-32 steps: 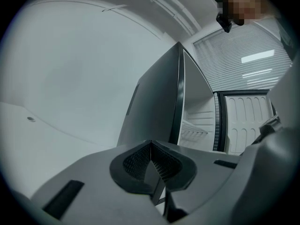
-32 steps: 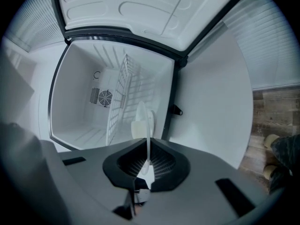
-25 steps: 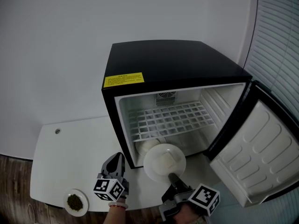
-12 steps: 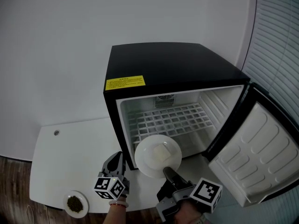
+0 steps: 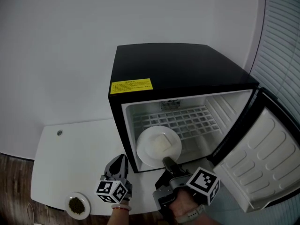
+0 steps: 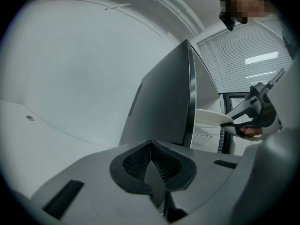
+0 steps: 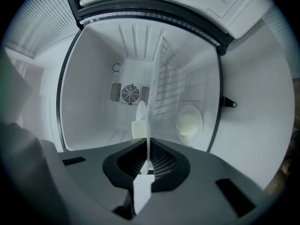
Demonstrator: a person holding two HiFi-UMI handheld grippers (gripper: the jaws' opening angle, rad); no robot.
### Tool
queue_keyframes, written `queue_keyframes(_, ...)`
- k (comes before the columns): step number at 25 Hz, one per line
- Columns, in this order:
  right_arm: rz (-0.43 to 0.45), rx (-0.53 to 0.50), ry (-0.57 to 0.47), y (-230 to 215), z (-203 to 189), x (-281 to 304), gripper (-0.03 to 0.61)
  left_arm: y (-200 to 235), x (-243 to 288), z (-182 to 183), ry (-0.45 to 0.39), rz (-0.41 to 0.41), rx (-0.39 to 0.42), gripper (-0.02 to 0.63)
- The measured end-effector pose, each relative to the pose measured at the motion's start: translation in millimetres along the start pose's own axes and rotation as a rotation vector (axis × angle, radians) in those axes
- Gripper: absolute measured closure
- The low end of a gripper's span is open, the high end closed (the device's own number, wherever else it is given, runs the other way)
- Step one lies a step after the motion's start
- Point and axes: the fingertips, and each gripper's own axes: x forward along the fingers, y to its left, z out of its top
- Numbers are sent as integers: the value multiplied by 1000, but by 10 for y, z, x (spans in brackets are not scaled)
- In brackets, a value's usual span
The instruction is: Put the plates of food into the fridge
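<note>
A black mini fridge stands open on the white table. My right gripper is shut on the near rim of a white plate carrying a pale block of food, held at the fridge mouth just in front of the wire shelf. In the right gripper view this plate shows edge-on between the jaws. Another plate with pale food lies inside the fridge. A small plate of dark green food sits at the table's front left. My left gripper hovers shut and empty beside the fridge.
The fridge door hangs open to the right, close to my right hand. A fan grille marks the fridge's back wall. Window blinds are at the far right. A small hole is in the tabletop at left.
My right gripper has carried the plate up and forward, from in front of the fridge floor to the opening at shelf height. The left gripper has barely moved.
</note>
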Motion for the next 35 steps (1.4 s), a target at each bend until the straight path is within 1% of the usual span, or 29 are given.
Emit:
queue_keyframes(4,-16,-6,6,-16,66,124,566,-4,20,16,-2,6,5,604)
queue_keyframes(13,-33,43,29,-5,141,373,566,-47,36,0,2,19,19,604)
queue_keyframes(19,-42,41,24,38,192,514,566,-43,72,16,-6,26,18,604)
queue_keyframes(23,-42,31,11,80,214,587,566,-51,89,44,-12,23,23,604)
queue_keyframes(28,-66,29,6,76,218,630,566,-56,94,62,-9,10,35,604)
queue_keyframes(33,-105,40,33,75,214,645,566,-58,89,67,-13,3,24,604)
queue_keyframes(35,-104,31,46,89,211,647,564,-55,87,64,-11,1,24,604)
